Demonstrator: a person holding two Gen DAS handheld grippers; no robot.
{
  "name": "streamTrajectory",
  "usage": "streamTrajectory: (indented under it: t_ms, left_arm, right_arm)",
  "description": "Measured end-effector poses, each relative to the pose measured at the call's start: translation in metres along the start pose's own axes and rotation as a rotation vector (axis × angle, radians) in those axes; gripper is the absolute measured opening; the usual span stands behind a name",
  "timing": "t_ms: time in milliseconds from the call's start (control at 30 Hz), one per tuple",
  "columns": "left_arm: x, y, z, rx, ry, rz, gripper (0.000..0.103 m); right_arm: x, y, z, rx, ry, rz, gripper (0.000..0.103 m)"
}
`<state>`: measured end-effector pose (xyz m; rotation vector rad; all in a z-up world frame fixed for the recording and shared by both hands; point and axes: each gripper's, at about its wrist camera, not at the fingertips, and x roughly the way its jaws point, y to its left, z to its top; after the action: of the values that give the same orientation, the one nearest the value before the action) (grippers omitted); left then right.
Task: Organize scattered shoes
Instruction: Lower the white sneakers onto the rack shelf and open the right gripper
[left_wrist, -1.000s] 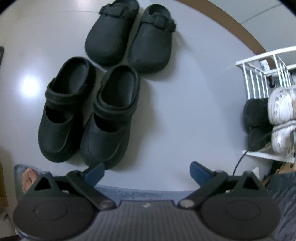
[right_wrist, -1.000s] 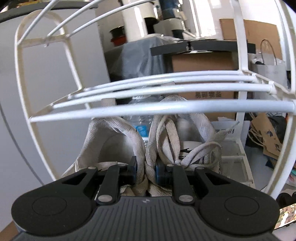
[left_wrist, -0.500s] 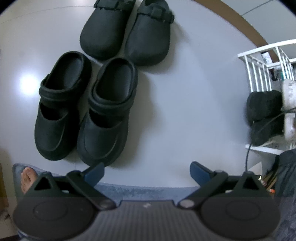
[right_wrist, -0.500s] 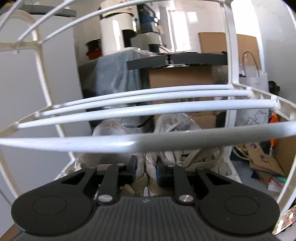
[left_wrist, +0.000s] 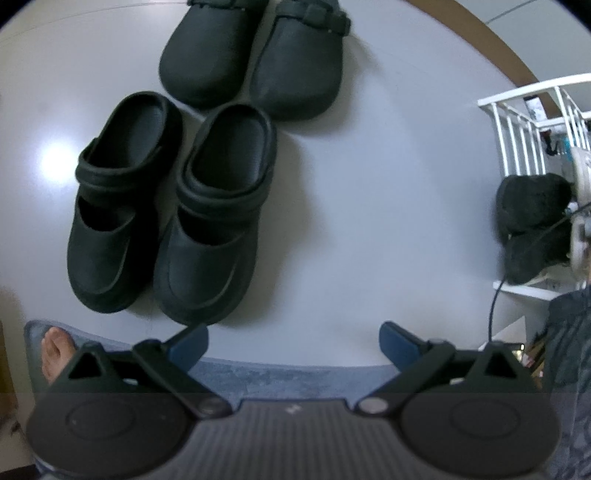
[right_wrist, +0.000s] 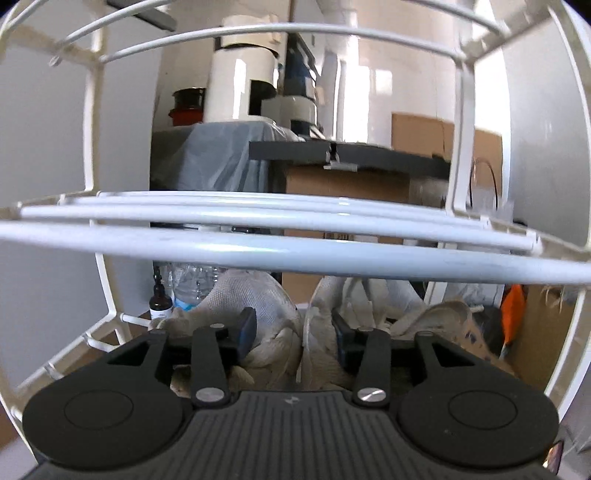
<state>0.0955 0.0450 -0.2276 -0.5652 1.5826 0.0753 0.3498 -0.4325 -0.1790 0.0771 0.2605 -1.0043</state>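
In the left wrist view two pairs of black clogs lie on the pale floor: a strapped pair (left_wrist: 166, 221) just ahead, and a second pair (left_wrist: 255, 55) beyond it. My left gripper (left_wrist: 293, 339) hangs open above the floor and holds nothing. In the right wrist view my right gripper (right_wrist: 293, 330) is inside the white wire shoe rack (right_wrist: 295, 254), under a shelf bar. Its jaws are opening. The inner collars of two white canvas sneakers (right_wrist: 258, 295) sit loosely between the blue pads (right_wrist: 245, 328). The sneakers rest on the rack's lower shelf.
The rack (left_wrist: 532, 122) stands at the right, with dark fuzzy shoes (left_wrist: 528, 206) on it. A bare foot (left_wrist: 55, 350) rests on a blue mat (left_wrist: 277, 376) below my left gripper. Behind the rack are a water bottle (right_wrist: 188, 284), cardboard boxes (right_wrist: 351, 184) and covered furniture.
My right gripper's jaws were pinched shut on the sneakers' collars and have now spread apart. The right gripper has also sunk a little under the shelf bars. The left gripper has barely moved.
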Motion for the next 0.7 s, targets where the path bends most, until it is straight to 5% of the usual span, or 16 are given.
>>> streamTrajectory:
  t_ms: [167,233,300,700]
  left_arm:
    - [0.002,-0.004,0.000,0.009,0.010,-0.008,0.100]
    - [0.002,-0.006,0.001,0.017,0.008,-0.009,0.100]
    - [0.002,-0.008,0.001,0.021,0.008,-0.010,0.100]
    - [-0.005,-0.010,-0.002,0.037,-0.012,-0.016,0.100]
  right_arm:
    - [0.006,-0.002,0.010,0.006,0.050,0.011,0.057]
    - [0.001,0.007,0.013,-0.061,-0.008,0.016,0.077]
    - [-0.007,0.014,0.012,-0.100,-0.037,0.033,0.084]
    - [-0.026,0.016,0.008,-0.038,0.026,0.013,0.088]
